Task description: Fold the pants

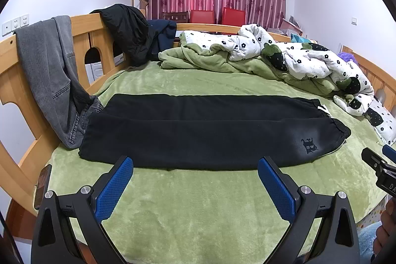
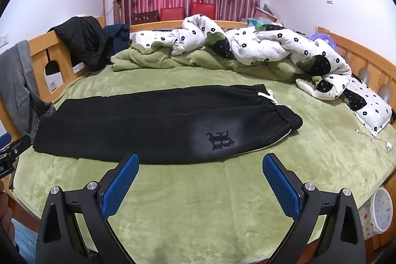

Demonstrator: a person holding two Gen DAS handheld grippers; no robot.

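Bed (image 1: 198,202) with green fleece cover fills both views. Black pants (image 1: 198,130) lie flat across its middle, legs side by side, waistband to the right, hems to the left touching grey jeans (image 1: 47,66) draped over the wooden rail (image 1: 81,21). Crumpled flower-print quilt (image 2: 272,48) along the far side, well apart from the pants.

Pants logo (image 2: 220,140): gothic-style letter near the waistband, looks like a "B", not certain. White drawstring (image 2: 268,97) shows at the waist.

Left hand-held gripper (image 1: 195,167): released, wide, tilted down, tips just short of the pants' near edge, nothing between the blue pads (image 1: 113,187).
Right hand-held gripper (image 2: 200,163): same, released and empty, just below the logo.

Each unit shows partly at the edge of the other's view; its lettering is cut off, unreadable. White cable (image 2: 381,142) at the bed's right edge.
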